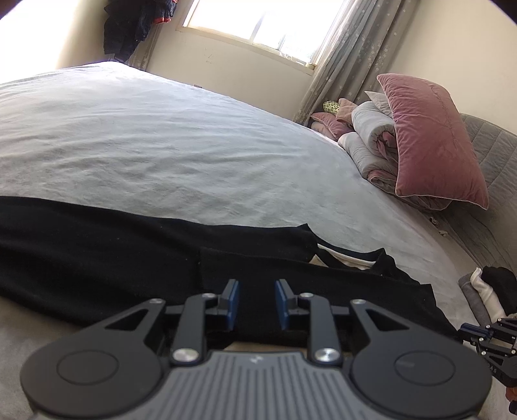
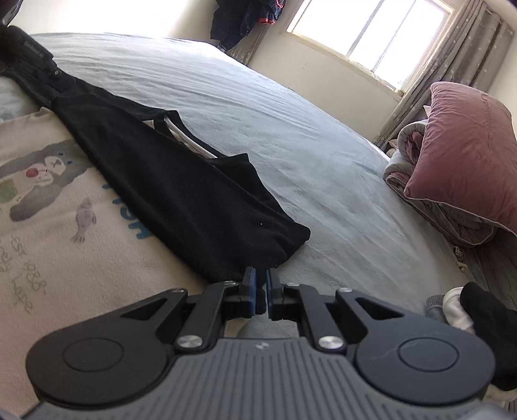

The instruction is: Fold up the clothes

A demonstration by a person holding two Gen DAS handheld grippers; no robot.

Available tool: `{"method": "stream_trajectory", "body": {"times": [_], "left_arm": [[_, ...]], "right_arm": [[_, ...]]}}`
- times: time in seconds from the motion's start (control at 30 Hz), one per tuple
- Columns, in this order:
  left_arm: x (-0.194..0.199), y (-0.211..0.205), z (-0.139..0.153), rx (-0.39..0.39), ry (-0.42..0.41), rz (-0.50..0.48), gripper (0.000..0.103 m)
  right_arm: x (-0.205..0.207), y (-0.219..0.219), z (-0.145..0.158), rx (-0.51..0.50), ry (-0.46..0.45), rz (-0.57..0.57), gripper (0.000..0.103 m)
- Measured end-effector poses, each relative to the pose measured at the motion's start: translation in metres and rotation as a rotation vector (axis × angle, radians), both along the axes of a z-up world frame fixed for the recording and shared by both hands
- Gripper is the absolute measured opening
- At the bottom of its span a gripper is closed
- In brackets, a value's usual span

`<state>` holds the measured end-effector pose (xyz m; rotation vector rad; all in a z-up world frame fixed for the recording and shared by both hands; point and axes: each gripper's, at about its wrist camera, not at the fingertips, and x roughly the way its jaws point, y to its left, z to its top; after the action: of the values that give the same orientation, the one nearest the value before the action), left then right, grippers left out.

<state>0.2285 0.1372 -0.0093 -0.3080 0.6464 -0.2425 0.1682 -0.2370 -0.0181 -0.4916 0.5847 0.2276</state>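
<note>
A black-and-cream garment (image 1: 129, 258) lies flat across the near side of the bed. In the right wrist view its black part (image 2: 168, 194) is folded over a cream front with a cartoon print (image 2: 64, 210). My left gripper (image 1: 257, 300) rests low over the black cloth. Its blue pads stand apart, and cloth shows in the gap without being pinched. My right gripper (image 2: 261, 284) is at the garment's near black corner, with its pads nearly together and dark fabric between them. The left wrist view shows the right gripper (image 1: 478, 332) at the cloth's right end.
The grey bedsheet (image 1: 161, 145) stretches far behind the garment. A pink pillow (image 1: 433, 139) leans on a rolled quilt (image 1: 371, 142) by the grey headboard (image 1: 491, 152). A small pile of folded clothes (image 2: 468, 310) sits to the right. Dark clothes (image 1: 135, 29) hang beside the window.
</note>
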Motion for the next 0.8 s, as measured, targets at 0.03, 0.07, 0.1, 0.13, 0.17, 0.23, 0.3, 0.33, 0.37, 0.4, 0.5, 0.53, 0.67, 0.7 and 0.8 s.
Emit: {"method": "stream_trajectory", "body": {"times": [0.03, 0.07, 0.1, 0.13, 0.17, 0.23, 0.3, 0.33, 0.37, 0.4, 0.5, 0.53, 0.67, 0.7, 0.8], "left_arm": [[0.003, -0.001, -0.004, 0.015, 0.015, 0.001, 0.027], [0.008, -0.001, -0.011, 0.04, 0.042, 0.012, 0.027], [0.009, 0.003, -0.016, 0.041, 0.048, 0.02, 0.024], [0.007, 0.008, -0.018, 0.022, 0.044, 0.026, 0.024], [0.005, 0.014, -0.017, -0.001, 0.047, 0.038, 0.024], [0.0, 0.023, -0.014, -0.002, 0.056, 0.078, 0.033], [-0.006, 0.032, -0.01, 0.008, 0.05, 0.1, 0.036], [-0.009, 0.037, -0.009, 0.012, 0.048, 0.112, 0.037], [-0.012, 0.043, -0.007, 0.012, 0.05, 0.128, 0.038], [-0.014, 0.049, -0.005, 0.012, 0.054, 0.146, 0.041], [-0.021, 0.068, 0.0, 0.011, 0.062, 0.206, 0.046], [-0.023, 0.075, 0.001, 0.013, 0.063, 0.226, 0.047], [-0.032, 0.103, 0.004, 0.04, 0.066, 0.329, 0.052], [-0.035, 0.111, 0.005, 0.053, 0.066, 0.363, 0.052], [-0.044, 0.136, 0.005, 0.089, 0.079, 0.453, 0.052]], "right_arm": [[0.004, 0.001, -0.002, 0.022, 0.009, -0.012, 0.009], [0.006, 0.0, -0.005, 0.041, 0.024, -0.027, 0.009], [0.008, -0.001, -0.01, 0.06, 0.041, -0.043, 0.012], [0.008, -0.004, -0.014, 0.077, 0.048, -0.062, 0.012], [0.007, -0.009, -0.016, 0.096, 0.044, -0.084, 0.013], [0.002, -0.017, -0.013, 0.157, 0.045, -0.123, 0.021], [-0.004, -0.022, -0.007, 0.213, 0.049, -0.144, 0.024], [-0.007, -0.023, -0.005, 0.23, 0.047, -0.151, 0.026], [-0.009, -0.023, -0.002, 0.246, 0.043, -0.156, 0.03], [-0.011, -0.023, 0.0, 0.262, 0.038, -0.16, 0.032], [-0.015, -0.019, 0.007, 0.314, 0.027, -0.168, 0.044], [-0.016, -0.017, 0.008, 0.332, 0.026, -0.168, 0.045], [-0.021, -0.005, 0.013, 0.379, 0.025, -0.162, 0.052], [-0.021, -0.002, 0.013, 0.385, 0.025, -0.162, 0.054], [-0.024, 0.003, 0.012, 0.416, 0.039, -0.166, 0.055]]}}
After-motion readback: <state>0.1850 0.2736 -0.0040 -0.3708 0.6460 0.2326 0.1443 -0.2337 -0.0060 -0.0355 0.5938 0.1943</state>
